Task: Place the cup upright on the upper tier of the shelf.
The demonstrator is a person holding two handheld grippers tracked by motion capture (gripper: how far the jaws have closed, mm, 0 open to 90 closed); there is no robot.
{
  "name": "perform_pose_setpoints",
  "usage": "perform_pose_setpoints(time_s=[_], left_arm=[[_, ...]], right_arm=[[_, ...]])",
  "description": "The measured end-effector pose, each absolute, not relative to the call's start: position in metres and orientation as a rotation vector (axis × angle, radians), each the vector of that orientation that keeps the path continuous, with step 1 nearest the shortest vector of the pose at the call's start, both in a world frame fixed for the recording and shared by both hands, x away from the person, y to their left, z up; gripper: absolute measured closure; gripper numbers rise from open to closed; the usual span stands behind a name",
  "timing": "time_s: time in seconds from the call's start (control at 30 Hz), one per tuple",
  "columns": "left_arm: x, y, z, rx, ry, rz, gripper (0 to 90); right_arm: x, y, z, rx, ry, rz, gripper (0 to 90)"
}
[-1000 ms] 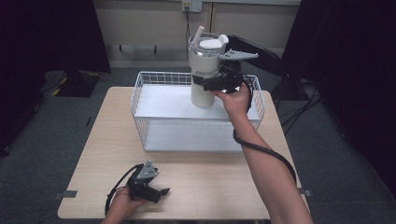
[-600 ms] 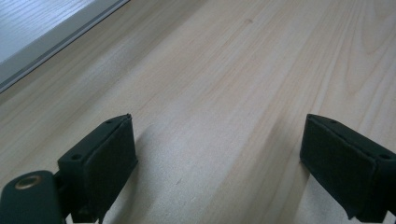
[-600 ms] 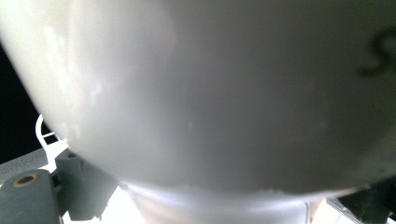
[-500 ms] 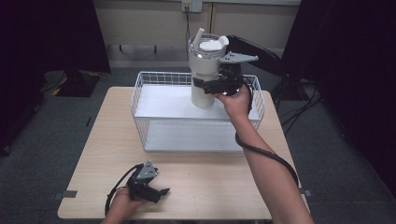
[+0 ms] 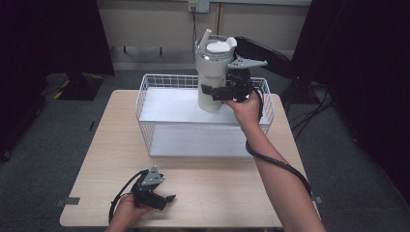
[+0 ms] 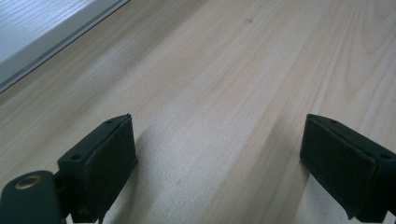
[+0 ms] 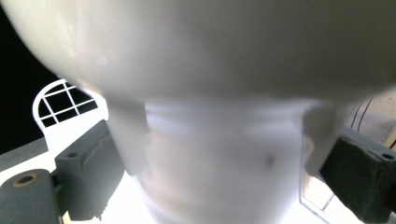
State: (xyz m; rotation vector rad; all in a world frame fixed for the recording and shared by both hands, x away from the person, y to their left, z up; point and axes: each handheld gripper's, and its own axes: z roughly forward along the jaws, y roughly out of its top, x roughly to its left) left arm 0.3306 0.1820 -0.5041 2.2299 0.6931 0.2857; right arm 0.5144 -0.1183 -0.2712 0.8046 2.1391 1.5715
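Note:
A large white tumbler (image 5: 212, 72) with a lid and a straw stands upright over the back of a white wire basket (image 5: 145, 104). My right gripper (image 5: 216, 93) is shut on its narrower lower part from the right side. In the right gripper view the tumbler (image 7: 210, 70) is close and blurred, and my right gripper (image 7: 224, 182) has one jaw at each side of it. Whether its base touches the basket floor I cannot tell. My left gripper (image 5: 167, 202) lies on the wooden table (image 5: 96, 145) near the front edge, open and holding nothing. The left gripper (image 6: 219, 172) has only bare wood between its jaws.
The basket has a white floor and takes up the back half of the table. A black cable (image 5: 280, 166) trails from the right gripper along the forearm. A dark chair (image 5: 266, 53) and cables stand behind the table.
Very little: my right hand and the tumbler have shifted only slightly over the basket. The left gripper has stayed in place.

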Motion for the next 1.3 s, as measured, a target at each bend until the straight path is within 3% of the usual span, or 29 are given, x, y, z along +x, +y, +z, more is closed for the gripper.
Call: perform_pose_setpoints(time_s=[1.3], left_arm=[[0.331,0.182,-0.504,2.226,0.694,0.289,9.9]], right_arm=[[0.456,-0.167,-0.269,0.702,2.266,1.508,9.1]])
